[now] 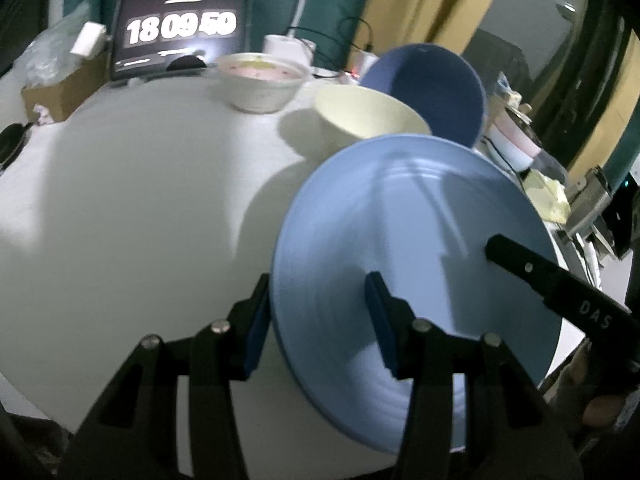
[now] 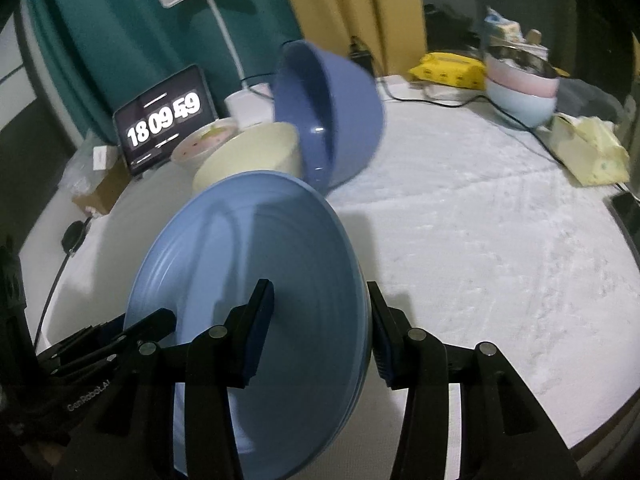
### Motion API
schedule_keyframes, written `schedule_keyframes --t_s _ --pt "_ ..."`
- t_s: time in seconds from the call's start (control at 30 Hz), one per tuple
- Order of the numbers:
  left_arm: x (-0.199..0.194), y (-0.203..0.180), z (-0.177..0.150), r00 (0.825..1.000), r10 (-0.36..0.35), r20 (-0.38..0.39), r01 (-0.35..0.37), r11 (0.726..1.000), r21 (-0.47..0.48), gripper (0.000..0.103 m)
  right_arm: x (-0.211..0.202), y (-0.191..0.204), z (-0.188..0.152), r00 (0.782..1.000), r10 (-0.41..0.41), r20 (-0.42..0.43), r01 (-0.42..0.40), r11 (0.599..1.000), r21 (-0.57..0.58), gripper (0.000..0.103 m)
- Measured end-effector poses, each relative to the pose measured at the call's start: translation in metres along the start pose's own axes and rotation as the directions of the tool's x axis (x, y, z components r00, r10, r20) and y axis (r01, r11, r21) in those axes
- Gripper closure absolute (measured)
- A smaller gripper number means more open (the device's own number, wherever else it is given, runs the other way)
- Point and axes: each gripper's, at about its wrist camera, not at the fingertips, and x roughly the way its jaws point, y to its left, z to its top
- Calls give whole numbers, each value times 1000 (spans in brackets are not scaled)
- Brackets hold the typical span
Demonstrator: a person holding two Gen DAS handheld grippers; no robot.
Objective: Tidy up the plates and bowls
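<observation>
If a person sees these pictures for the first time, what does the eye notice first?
First, the big light blue plate, tilted up on edge in the foreground with the left gripper and right gripper straddling opposite rims. Behind it, a dark blue bowl tips on its side against a cream bowl. At the back glows a clock screen.

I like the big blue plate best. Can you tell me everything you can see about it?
The plate is pale blue, round and wide, with ringed grooves on its face; it looks like smooth plastic or glazed ceramic. It is tilted steeply up on edge over the white table, and nothing lies on it. Its rim sits between the fingers of both the left gripper and the right gripper, one on each side. Behind it are a cream bowl and a tipped dark blue bowl.
</observation>
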Motion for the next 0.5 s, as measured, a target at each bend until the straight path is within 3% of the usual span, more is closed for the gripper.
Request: schedule_keyframes --t_s 0.5 --pt "-8 78 14 996 85 17 -84 993 -83 56 42 77 17 997 66 -50 -70 994 -85 55"
